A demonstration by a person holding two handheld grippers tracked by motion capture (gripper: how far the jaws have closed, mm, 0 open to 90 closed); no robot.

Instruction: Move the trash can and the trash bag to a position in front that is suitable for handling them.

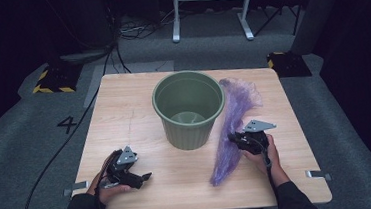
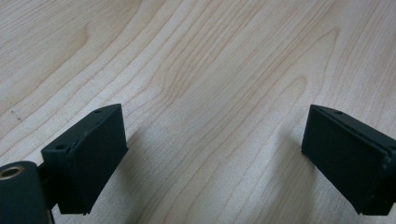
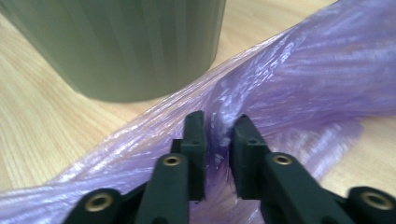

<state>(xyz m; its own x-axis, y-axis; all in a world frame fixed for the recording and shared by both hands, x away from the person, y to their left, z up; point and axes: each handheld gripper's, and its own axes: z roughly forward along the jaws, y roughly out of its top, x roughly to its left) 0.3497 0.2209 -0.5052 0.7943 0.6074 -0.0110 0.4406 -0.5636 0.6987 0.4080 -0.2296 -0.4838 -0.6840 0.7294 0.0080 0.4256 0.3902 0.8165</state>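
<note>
Right tool [image 3: 218,133] pinches the purple bag [image 1: 233,126] beside the bin [image 1: 189,109] — left tool [image 2: 212,154] (jaws wide, empty) rests low on the table [image 1: 124,114].

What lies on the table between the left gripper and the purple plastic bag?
Only bare wooden table, as the high view shows, between the left gripper and the purple plastic bag.

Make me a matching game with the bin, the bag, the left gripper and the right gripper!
Things:
1. bin
2. bag
3. left gripper
4. right gripper

States:
A. purple, lying stretched out on the table
B. jaws wide open over bare wood
C. green, standing upright
D. jaws pinching a fold of plastic

Pairs: 1-C, 2-A, 3-B, 4-D
</note>
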